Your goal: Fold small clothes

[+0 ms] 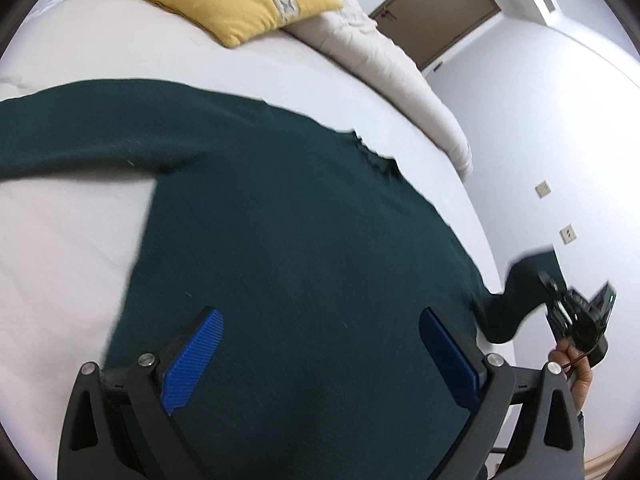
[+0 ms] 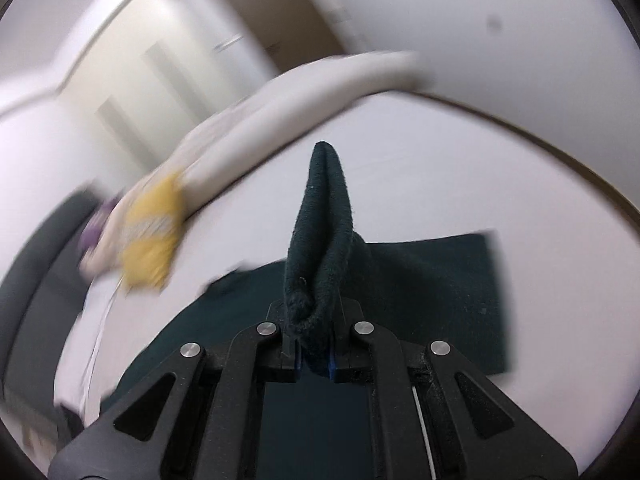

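A dark green sweater (image 1: 280, 216) lies spread on the white bed (image 1: 120, 52), one sleeve stretched to the left. My left gripper (image 1: 320, 344) is open just above the sweater's body, its blue pads (image 1: 192, 360) wide apart and empty. My right gripper (image 1: 560, 300) shows at the right edge of the left wrist view, off the side of the bed, shut on the other sleeve (image 1: 516, 296) and lifting it. In the right wrist view the right gripper (image 2: 314, 356) is shut on a fold of the sweater sleeve (image 2: 320, 232), which stands up between the fingers.
A yellow cushion (image 1: 240, 0) and a cream duvet (image 1: 384, 64) lie at the far end of the bed. A white wall with sockets (image 1: 544, 189) and a brown door (image 1: 436, 12) are to the right. The right wrist view is blurred.
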A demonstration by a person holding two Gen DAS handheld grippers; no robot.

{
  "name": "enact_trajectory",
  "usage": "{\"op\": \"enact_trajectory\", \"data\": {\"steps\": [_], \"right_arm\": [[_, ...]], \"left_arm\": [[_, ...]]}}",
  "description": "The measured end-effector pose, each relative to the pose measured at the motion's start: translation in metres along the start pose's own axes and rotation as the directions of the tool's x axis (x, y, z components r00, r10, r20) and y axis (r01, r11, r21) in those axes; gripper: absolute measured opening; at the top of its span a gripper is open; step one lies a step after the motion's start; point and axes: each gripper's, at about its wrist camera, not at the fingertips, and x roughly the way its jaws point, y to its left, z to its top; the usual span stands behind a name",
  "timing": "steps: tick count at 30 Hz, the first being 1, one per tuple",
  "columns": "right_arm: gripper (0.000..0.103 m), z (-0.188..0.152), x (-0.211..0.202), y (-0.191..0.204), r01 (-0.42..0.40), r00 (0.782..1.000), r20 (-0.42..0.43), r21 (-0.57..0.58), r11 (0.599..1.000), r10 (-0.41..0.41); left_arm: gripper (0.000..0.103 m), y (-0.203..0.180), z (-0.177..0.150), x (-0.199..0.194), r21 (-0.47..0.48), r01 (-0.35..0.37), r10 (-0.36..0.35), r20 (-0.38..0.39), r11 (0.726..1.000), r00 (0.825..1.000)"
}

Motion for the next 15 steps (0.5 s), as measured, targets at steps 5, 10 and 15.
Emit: {"op": "enact_trajectory", "data": {"steps": [5, 10, 15], "right_arm": [[0.009, -0.065, 0.085, 0.121, -0.082, 0.983, -0.172, -0.147, 0.986, 0.056], [0.022, -0.156, 0.132, 0.178, -0.125, 0.945, -0.322, -0.211, 0.969, 0.052], [0.069, -0.171, 0.099, 0.161, -0.197, 0.949, -0.281, -0.169, 0.966, 0.144]], "left_arm": [[0.1, 0.025, 0.019, -0.011, -0.035, -0.004, 0.006, 0.045, 0.999, 0.999], [0.1, 0.041, 0.03, -0.005, -0.055, -0.009, 0.01, 0.036, 0.998, 0.999], [0.1, 0.019, 0.031, 0.019, -0.016, 0.004, -0.004, -0.006, 1.0, 1.0]]}}
